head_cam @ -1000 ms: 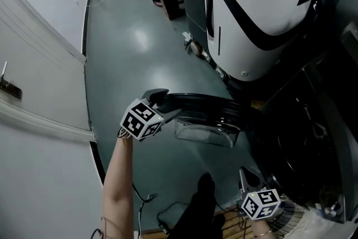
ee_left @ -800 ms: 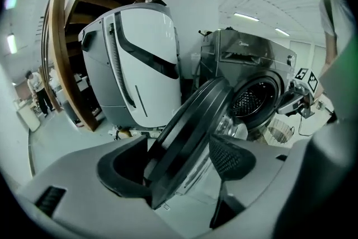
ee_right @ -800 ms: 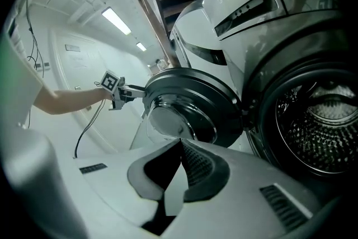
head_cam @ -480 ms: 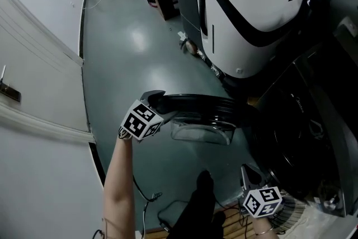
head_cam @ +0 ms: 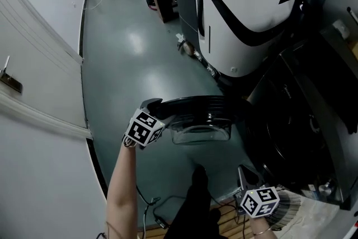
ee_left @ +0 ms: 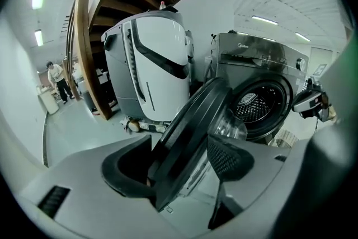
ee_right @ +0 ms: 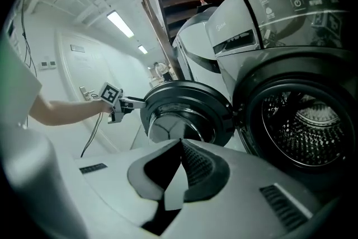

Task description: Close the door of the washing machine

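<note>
The main risk is the left tongs [ee_left: 179, 165] sliding off. They sit astride the outer rim of the door [ee_left: 193, 120] with a pad on each face, and appear to grip it only by that thick, smooth black edge. A push that runs along the rim instead of across it could let the pads skid off and leave the door hanging open. A hard swing is the other danger, as the door could bounce off the latch rather than catch. The cable lying on the floor [head_cam: 120, 42] by the person's feet could snag a step.

The right tongs [ee_right: 179, 168] are pinched together on nothing and hang low near the machine's front, apart from the door. From there they could be caught if the door swings in fast.

The door is round, with a glossy black frame and a clear glass bowl bulging from its inner face. It stands wide open, hinged at the side of the washing machine [ee_right: 279, 36] and jutting out over the floor. The perforated steel drum [ee_right: 305, 126] is fully exposed behind it
</note>
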`<state>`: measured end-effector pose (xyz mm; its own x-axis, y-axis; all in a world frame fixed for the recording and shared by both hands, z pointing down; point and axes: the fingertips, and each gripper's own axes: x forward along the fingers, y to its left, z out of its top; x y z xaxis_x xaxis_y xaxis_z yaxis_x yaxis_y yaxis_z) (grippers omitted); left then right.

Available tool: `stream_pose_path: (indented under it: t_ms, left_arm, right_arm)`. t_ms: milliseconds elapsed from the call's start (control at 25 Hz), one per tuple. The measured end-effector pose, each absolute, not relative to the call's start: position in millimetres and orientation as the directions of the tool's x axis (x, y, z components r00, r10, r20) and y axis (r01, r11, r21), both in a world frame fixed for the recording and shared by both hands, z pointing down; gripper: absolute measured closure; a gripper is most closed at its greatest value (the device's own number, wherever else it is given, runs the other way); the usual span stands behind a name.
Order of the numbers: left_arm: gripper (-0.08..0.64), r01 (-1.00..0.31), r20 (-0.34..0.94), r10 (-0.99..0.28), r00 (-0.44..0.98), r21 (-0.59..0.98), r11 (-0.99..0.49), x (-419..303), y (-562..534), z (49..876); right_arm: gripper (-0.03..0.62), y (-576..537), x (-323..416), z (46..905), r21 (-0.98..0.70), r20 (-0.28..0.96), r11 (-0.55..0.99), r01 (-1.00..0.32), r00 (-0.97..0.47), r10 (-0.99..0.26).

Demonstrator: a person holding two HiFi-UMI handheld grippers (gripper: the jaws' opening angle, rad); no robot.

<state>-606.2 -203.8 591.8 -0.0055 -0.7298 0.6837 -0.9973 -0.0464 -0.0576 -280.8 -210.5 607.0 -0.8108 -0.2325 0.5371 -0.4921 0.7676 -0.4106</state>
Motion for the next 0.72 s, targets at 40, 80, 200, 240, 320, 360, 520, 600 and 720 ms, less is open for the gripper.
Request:
stream_pose_path:
  t_ms: [40, 80, 200, 240, 320, 360, 520, 600, 720]
  left_arm:
    - [0.227, -0.998, 0.684, -0.729, -0.014, -0.06, -0.038, -600.4, -197.5, 591.4]
    - [0.23, -0.998, 0.684, -0.729, -0.022, -0.062, -0.029, -594.2, -191.2, 591.2]
    - [0.241, -0.997, 0.684, -0.728, -0.045, -0.073, -0.007, -574.1, -173.0, 591.3]
    - [0.242, -0.997, 0.685, -0.727, -0.05, -0.075, -0.002, -566.9, -167.3, 591.5]
    - [0.247, -0.997, 0.687, -0.724, -0.056, -0.074, 0.008, -552.1, -156.1, 591.8]
    - [0.247, -0.997, 0.688, -0.723, -0.059, -0.071, 0.014, -544.3, -150.6, 591.8]
    - [0.247, -0.997, 0.69, -0.719, -0.081, -0.068, 0.047, -510.3, -128.6, 591.0]
    - [0.247, -0.995, 0.694, -0.714, -0.095, -0.071, 0.063, -492.5, -116.7, 589.4]
    - [0.247, -0.993, 0.701, -0.703, -0.115, -0.081, 0.081, -466.1, -102.1, 589.2]
  right_arm:
    - [0.586, -205.0, -275.5, 604.0, -0.41, 0.537, 0.768, -0.492, -0.811, -0.233]
    - [0.586, -199.3, -270.0, 601.3, -0.409, 0.536, 0.769, -0.491, -0.811, -0.233]
    - [0.586, -182.6, -253.1, 594.4, -0.406, 0.534, 0.772, -0.489, -0.813, -0.234]
    - [0.586, -177.7, -247.4, 591.9, -0.405, 0.532, 0.773, -0.488, -0.813, -0.235]
    - [0.586, -168.8, -235.6, 586.2, -0.403, 0.528, 0.774, -0.489, -0.815, -0.24]
    - [0.586, -164.4, -229.4, 583.1, -0.403, 0.525, 0.774, -0.489, -0.816, -0.243]
    - [0.586, -144.2, -200.2, 569.2, -0.4, 0.51, 0.773, -0.492, -0.82, -0.259]
    - [0.586, -133.2, -182.3, 561.1, -0.393, 0.506, 0.774, -0.497, -0.819, -0.269]
    - [0.586, -124.2, -151.2, 552.8, -0.371, 0.505, 0.773, -0.514, -0.811, -0.297]
